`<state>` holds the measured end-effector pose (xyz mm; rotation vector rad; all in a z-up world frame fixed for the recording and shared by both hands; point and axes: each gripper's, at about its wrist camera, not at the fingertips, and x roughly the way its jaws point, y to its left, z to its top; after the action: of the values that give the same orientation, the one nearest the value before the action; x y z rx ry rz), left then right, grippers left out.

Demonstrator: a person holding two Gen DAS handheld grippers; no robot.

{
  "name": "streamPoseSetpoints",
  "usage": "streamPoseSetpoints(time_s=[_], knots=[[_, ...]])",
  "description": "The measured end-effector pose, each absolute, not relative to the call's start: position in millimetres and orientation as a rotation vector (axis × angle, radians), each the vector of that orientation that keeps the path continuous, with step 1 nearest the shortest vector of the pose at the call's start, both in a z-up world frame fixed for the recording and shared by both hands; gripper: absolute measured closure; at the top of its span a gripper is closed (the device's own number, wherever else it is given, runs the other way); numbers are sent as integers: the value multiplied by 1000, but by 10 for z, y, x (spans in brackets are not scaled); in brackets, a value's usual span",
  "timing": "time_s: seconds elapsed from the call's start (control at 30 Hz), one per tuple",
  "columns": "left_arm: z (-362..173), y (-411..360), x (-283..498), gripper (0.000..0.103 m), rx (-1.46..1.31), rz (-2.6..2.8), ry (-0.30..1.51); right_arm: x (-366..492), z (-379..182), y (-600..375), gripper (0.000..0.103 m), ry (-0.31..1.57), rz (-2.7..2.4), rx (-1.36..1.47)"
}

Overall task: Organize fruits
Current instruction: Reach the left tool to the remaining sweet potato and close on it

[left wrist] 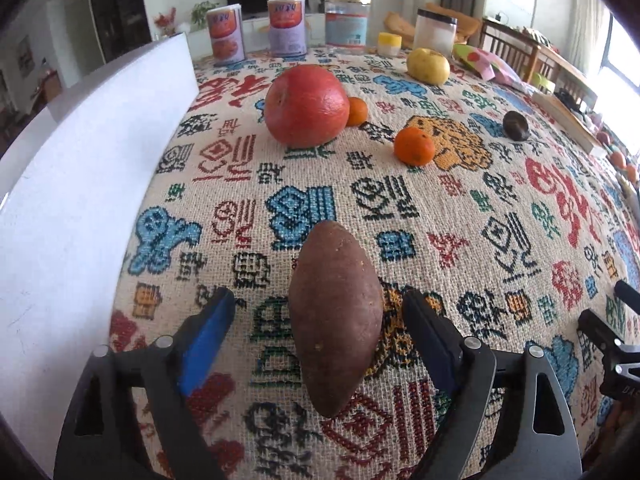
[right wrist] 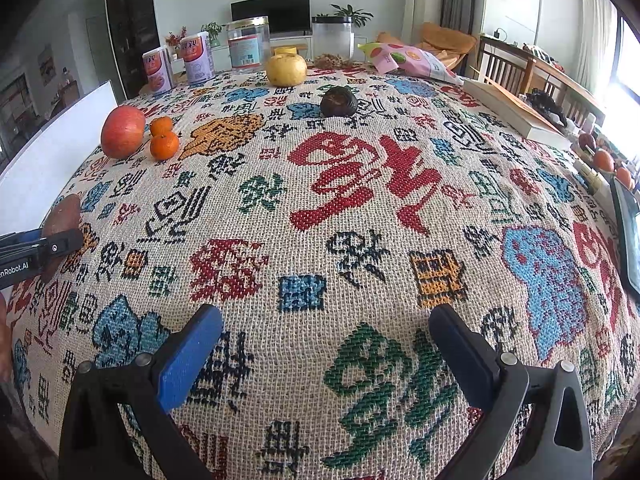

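Left gripper (left wrist: 320, 316) stands with its jaws spread wide; a brown sweet potato (left wrist: 335, 320) lies lengthwise between them on the patterned cloth (left wrist: 440, 208) of the counter, and I see clear gaps on both sides, so neither pad presses it. Right gripper (right wrist: 326, 332) is likewise spread, with nothing but bare cloth between its fingers. From the left wrist view I note a large red-orange fruit (left wrist: 306, 106) farther back, a small orange (left wrist: 357, 111) touching its right side, and a second small orange (left wrist: 414, 146) a little apart, nearer me and to the right. Dark round fruit (left wrist: 516, 126) sits well off to the right; a yellow fruit (left wrist: 428, 66) lies near the far edge. Along that far edge: two purple-labelled cans (left wrist: 226, 34), a clear jar (left wrist: 347, 20) and a white jar (left wrist: 436, 30). A white board (left wrist: 80, 152) stands along the counter's left side. From the right wrist view, the sweet potato shows at the far left, partly hidden behind the left gripper.
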<state>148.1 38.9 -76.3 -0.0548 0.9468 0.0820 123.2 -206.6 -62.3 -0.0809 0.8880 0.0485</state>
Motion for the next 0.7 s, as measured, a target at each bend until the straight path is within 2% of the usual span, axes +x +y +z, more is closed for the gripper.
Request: streamPoseSetpoints(time_s=[0.17, 0.7], knots=[[-785, 417, 1524, 2, -74, 145, 959, 1200, -621, -2025, 0, 881, 61, -86], [-782, 433, 1484, 1, -43, 109, 959, 1202, -622, -2041, 0, 880, 56, -84]])
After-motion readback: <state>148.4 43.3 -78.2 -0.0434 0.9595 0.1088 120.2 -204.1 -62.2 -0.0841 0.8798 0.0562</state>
